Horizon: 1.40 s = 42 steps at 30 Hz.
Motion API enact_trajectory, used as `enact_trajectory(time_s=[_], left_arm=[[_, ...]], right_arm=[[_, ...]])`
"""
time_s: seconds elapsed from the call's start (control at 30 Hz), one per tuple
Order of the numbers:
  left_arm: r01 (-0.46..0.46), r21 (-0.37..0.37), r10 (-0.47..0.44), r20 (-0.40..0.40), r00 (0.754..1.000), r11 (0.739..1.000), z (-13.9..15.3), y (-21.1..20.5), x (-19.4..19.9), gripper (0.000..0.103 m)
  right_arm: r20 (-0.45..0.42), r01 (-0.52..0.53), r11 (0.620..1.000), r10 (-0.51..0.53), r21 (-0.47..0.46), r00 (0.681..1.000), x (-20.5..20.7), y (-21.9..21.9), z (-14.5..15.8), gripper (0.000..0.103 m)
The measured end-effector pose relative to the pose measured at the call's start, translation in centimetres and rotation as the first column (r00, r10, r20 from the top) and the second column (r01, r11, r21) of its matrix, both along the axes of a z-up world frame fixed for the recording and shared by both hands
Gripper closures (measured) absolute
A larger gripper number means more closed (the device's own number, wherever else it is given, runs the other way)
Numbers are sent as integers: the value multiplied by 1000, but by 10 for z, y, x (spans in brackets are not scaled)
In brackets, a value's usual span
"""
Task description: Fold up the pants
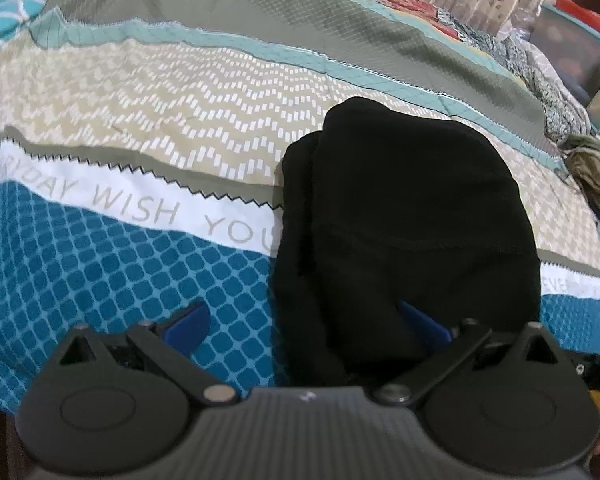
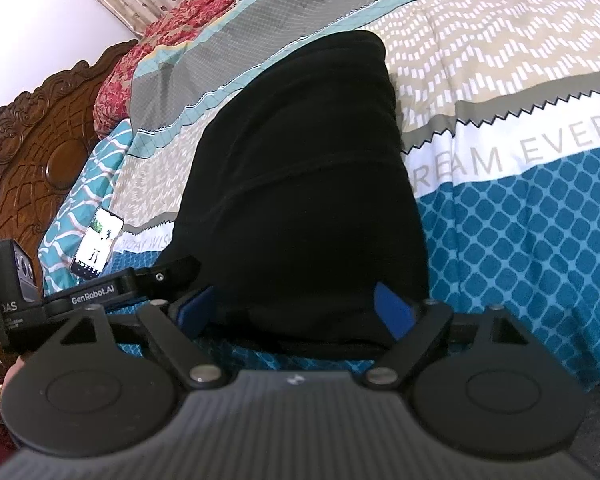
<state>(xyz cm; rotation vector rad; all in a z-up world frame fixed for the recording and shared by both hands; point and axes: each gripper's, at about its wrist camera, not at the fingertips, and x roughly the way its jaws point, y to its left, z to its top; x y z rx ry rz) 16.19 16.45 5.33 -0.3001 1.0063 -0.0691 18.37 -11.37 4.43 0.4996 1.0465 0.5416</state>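
Bed: patterned quilt (image 1: 148, 128) is covering it.
Pants (image 2: 300, 184): lying folded (black bundle).
Left gripper (image 1: 306, 320): fingers standing apart.
Right gripper (image 2: 296, 308): fingers spread wide, gripping nothing.

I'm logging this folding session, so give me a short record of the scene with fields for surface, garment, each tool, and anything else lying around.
surface: patterned bedspread on a bed
garment: black pants, folded into a compact bundle
left tool: open, one pad over the pants' near edge
right tool: open, straddling the pants' near end, not gripping
other: lit phone beside the carved wooden headboard
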Motion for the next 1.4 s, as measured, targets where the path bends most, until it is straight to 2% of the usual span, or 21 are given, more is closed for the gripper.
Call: enact_trajectory(time_s=[0.4,0.53,0.63,0.73,1.0,1.1,1.2,1.27,1.4], left_arm=[[-25,-78,25,2,1000,997,-6,8,-4,0],[-23,-83,25,12,1000,996,-6,9,-5,0],[-24,-86,25,15,1000,996,-6,9,-6,0],[-22,-81,23,17,1000,996,-5,7,-7,0],[-17,-76,18,22,1000,997,-5,8,-7,0],[5,-28,-4,34,999,1000,2,3,-8,0],[26,77,-32,87,996,997,15,-6,-15,0],[42,149,-61,122,991,988,23,-13,-21,0],[61,225,-95,142,985,973,30,-25,-25,0]], right_arm=[[4,-5,1000,5,-13,1000,-1,2,0,14],[13,-12,999,12,-41,1000,-2,6,1,14],[15,-22,1000,22,-21,1000,-1,7,0,5],[10,-14,1000,14,-2,1000,-1,5,-2,5],[20,-20,1000,20,-24,1000,-2,9,1,5],[45,-16,998,19,-57,999,-5,10,8,9],[82,1,995,7,-99,997,-9,14,17,20],[100,27,992,-15,-119,995,-10,12,19,34],[76,40,988,-29,-147,997,-5,12,11,48]])
